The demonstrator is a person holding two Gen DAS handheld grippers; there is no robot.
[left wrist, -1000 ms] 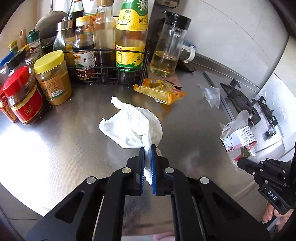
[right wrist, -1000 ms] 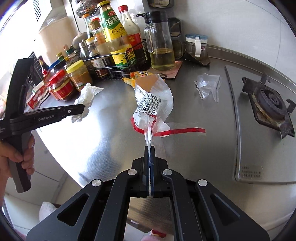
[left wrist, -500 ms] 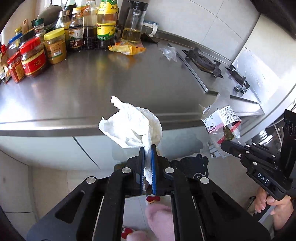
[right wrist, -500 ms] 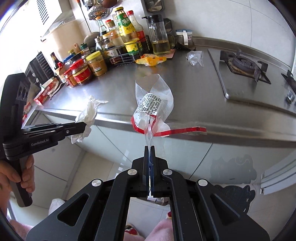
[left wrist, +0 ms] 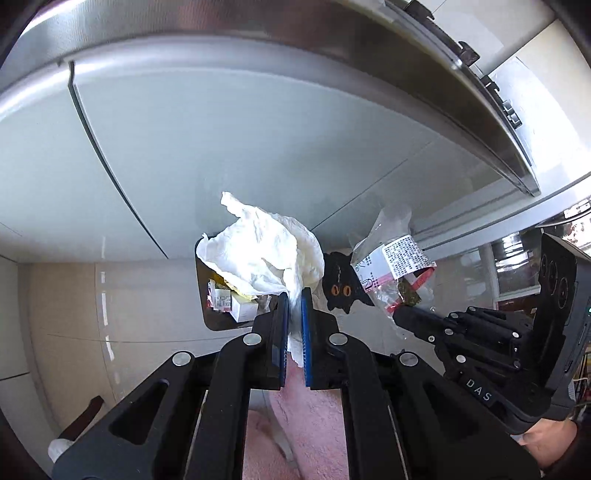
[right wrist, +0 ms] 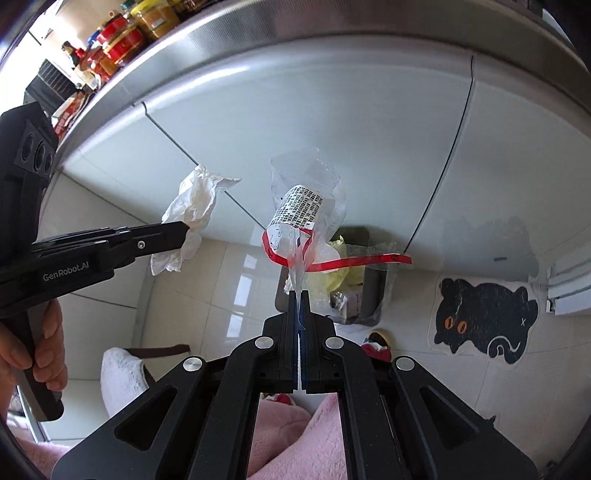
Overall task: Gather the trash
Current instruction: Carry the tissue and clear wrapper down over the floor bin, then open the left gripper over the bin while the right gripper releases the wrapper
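Your left tool (left wrist: 294, 295) is clamped on a crumpled paper towel (left wrist: 264, 254) at frame centre; your right tool (right wrist: 299, 297) pinches a clear plastic wrapper (right wrist: 306, 206) with a printed label and red strip. Only the right view shows jars (right wrist: 122, 37) on the counter (right wrist: 229, 33) at upper left and "GenRobot.AI"; the left view reads "DAS". Both show the bin (right wrist: 373, 291) below.

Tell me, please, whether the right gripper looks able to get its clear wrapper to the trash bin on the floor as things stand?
Probably yes: the right gripper holds the clear wrapper above the open trash bin, with nothing visible between them.
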